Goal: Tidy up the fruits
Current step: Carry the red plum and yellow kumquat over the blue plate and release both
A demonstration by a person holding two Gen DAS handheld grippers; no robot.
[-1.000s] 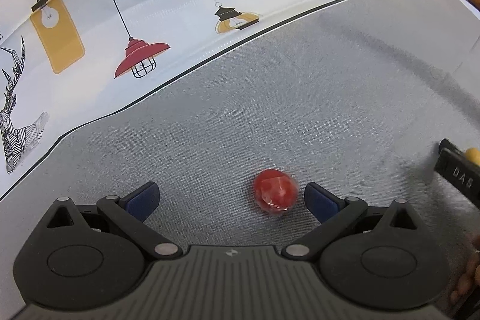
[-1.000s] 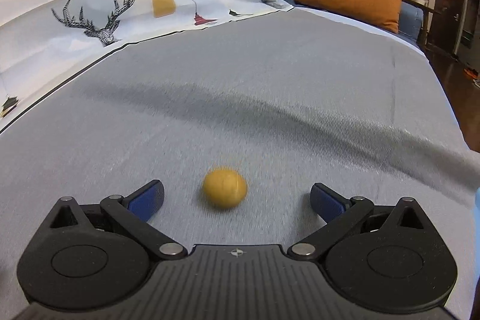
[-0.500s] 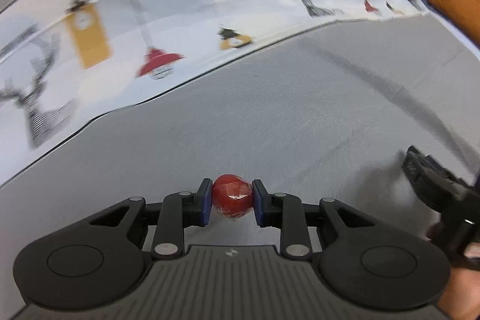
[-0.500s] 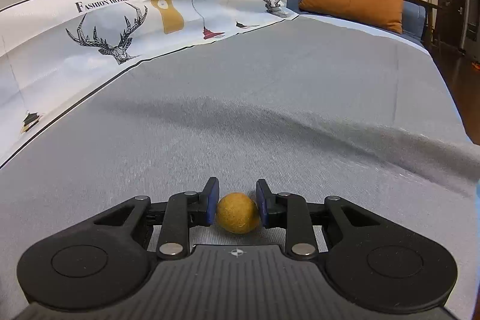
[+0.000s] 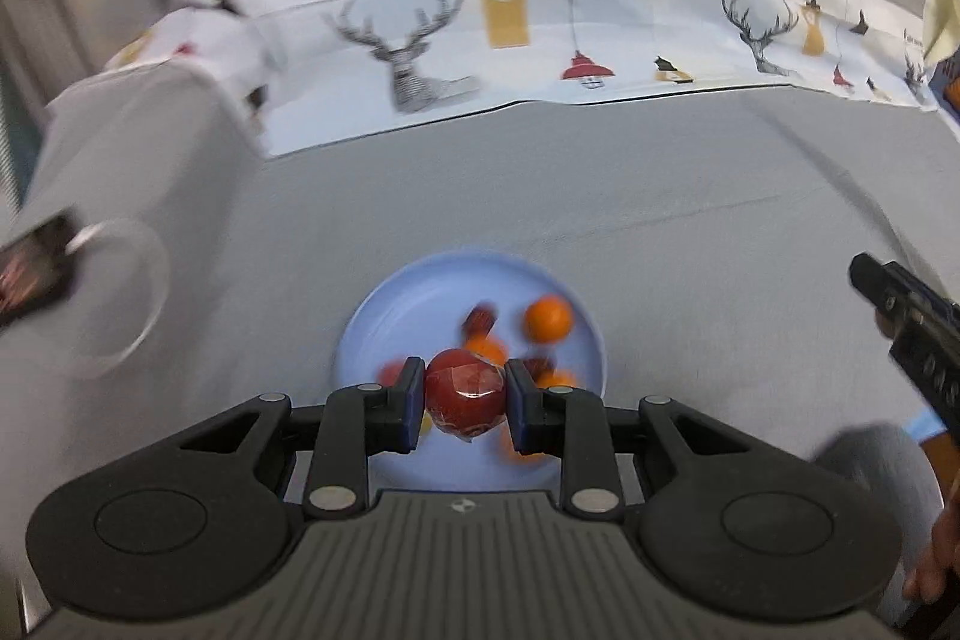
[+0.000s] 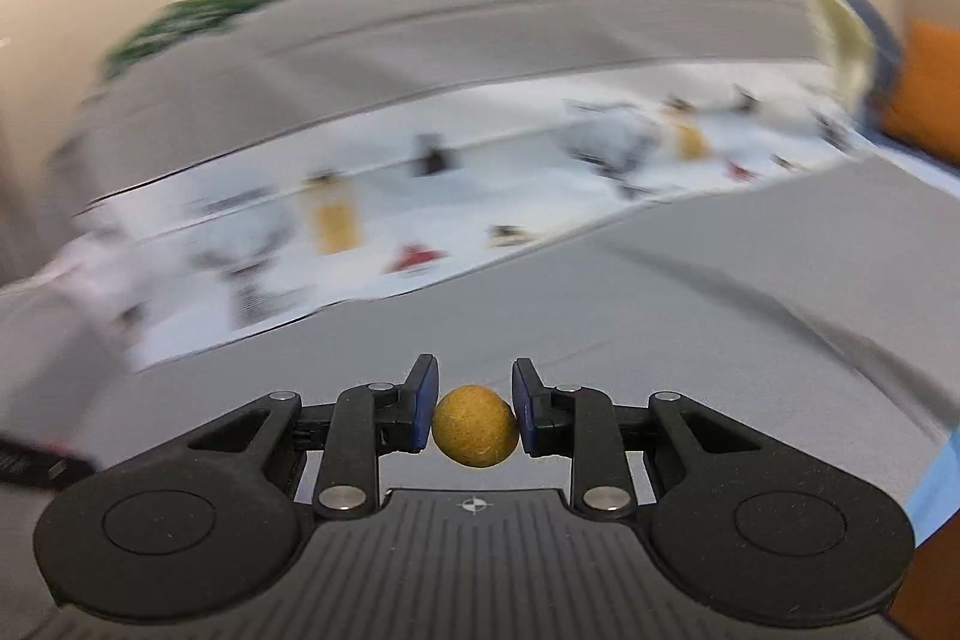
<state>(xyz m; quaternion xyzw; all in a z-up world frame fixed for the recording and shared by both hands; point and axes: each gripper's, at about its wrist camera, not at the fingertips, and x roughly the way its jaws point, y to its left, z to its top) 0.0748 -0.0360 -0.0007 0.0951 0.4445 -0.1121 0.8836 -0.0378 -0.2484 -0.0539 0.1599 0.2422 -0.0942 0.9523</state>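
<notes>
Above the light-blue plate (image 5: 420,292) on the grey cover (image 5: 660,196), my left gripper (image 5: 465,403) was clamped on the red fruit (image 5: 465,397), its jaws having just closed on it. 2 orange fruits (image 5: 547,319) and other blurred pieces lay in that plate. My right gripper (image 6: 475,421) was clamped on the yellow ball-shaped fruit (image 6: 475,424), held clear of the cover.

The only lettering I can find is on the white printed cloth with deer heads and hanging lamps (image 5: 540,58), seen from my left wrist. One line sits above the left deer: a tall "F" leads it, and the rest is smeared past reading. A second short line above the right deer is too small to make out. From my right wrist the same cloth is all blur. My left gripper (image 5: 465,400) and right gripper (image 6: 475,421) each carry a small crosshair mark on the ribbed body.
</notes>
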